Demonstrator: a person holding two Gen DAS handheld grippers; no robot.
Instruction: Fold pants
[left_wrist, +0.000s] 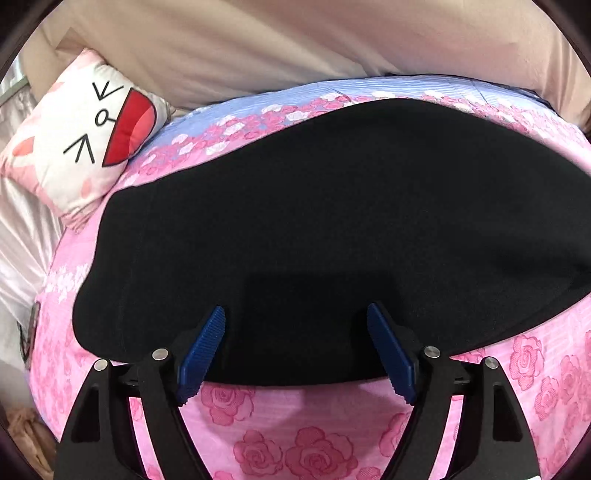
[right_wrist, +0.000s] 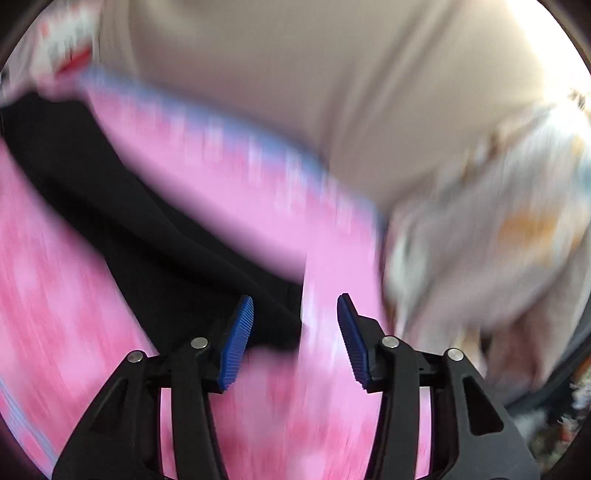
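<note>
The black pants (left_wrist: 332, 221) lie flat and smooth on a pink rose-print bedspread (left_wrist: 314, 443), filling the middle of the left wrist view. My left gripper (left_wrist: 295, 314) hovers over their near edge, jaws wide apart, blue pads (left_wrist: 207, 350) clear of the cloth. The right wrist view is blurred. There the pants (right_wrist: 147, 221) run as a dark band from upper left down to the jaws. My right gripper (right_wrist: 295, 299) stands open above the end of that band, over the bedspread (right_wrist: 55, 295). Its pads (right_wrist: 236, 343) press on nothing.
A white cushion with a cartoon face (left_wrist: 85, 136) rests at the bed's far left corner. Beige fabric (left_wrist: 295, 44) rises behind the bed. Pale satin cloth (left_wrist: 22, 240) hangs left of the bed. A light patterned bundle (right_wrist: 498, 221) sits to the right.
</note>
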